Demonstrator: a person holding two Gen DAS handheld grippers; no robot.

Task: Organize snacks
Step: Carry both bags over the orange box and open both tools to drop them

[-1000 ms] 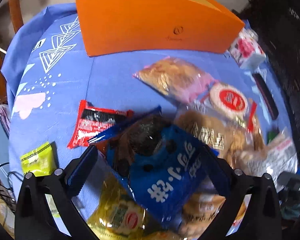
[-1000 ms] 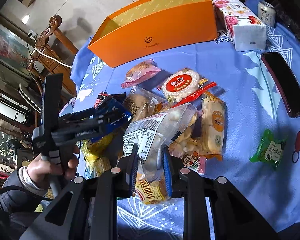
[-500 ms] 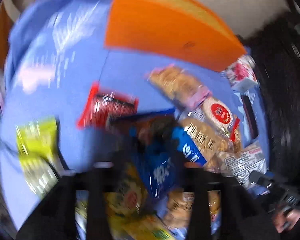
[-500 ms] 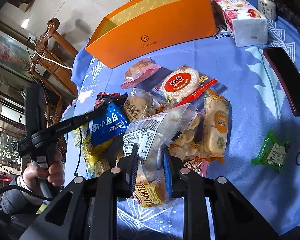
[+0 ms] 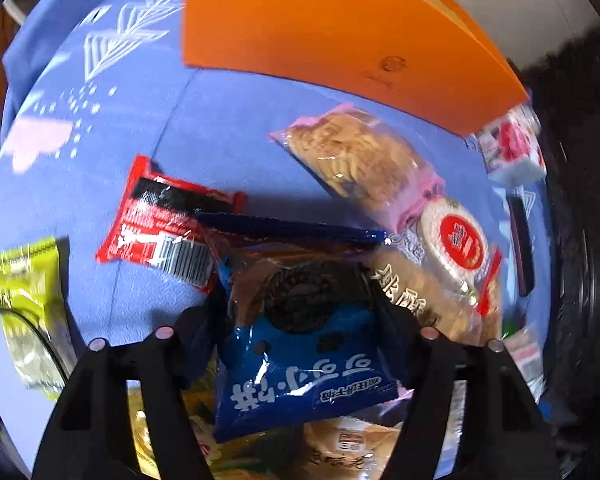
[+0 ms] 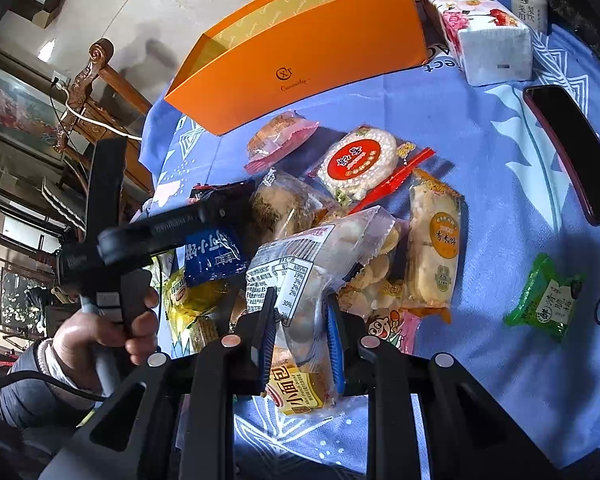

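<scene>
Blue tablecloth [image 6: 480, 184]; open orange box [image 6: 312, 56], contents hidden.

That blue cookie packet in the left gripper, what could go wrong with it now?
The left gripper, whose jaws have just been closing, pinches the slippery blue cookie packet, so it might slide out or the cookies inside may crack. The right gripper holds a clear bag of small bread close by; the two could bump on the way to the orange box.

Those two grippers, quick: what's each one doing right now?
Left gripper: just closed on the blue cookie packet.
Right gripper: shut on a clear snack bag.
</scene>
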